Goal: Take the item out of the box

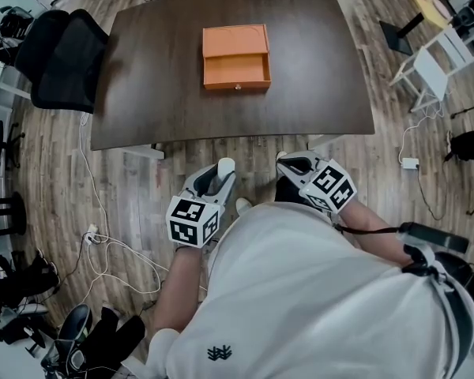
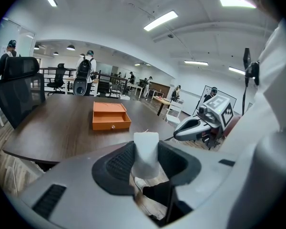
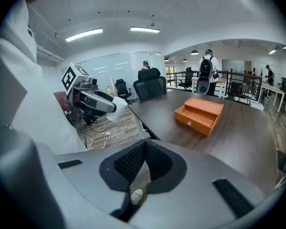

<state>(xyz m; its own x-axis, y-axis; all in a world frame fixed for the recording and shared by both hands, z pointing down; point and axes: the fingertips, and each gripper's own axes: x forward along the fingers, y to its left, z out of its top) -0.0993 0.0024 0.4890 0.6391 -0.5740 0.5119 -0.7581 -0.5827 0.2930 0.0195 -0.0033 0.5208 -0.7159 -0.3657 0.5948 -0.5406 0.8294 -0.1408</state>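
An orange box [image 1: 235,56] sits mid-table on the dark table [image 1: 158,101], its drawer pulled out toward me and looking empty; it also shows as the orange box [image 2: 110,116] and the orange box [image 3: 200,113]. My left gripper [image 1: 223,174] hovers over the floor before the table's near edge, shut on a white, block-like item [image 2: 146,149]. The same white item [image 1: 225,166] sticks out of its tip. My right gripper [image 1: 288,163] hangs beside it, shut and empty, its pads meeting in the right gripper [image 3: 144,149] view. Both are well short of the box.
A black office chair [image 1: 63,50] stands at the table's left corner. White cables [image 1: 103,239] trail over the wood floor on the left. A white chair [image 1: 430,69] and a plug [image 1: 409,163] are to the right. People stand far back in the room.
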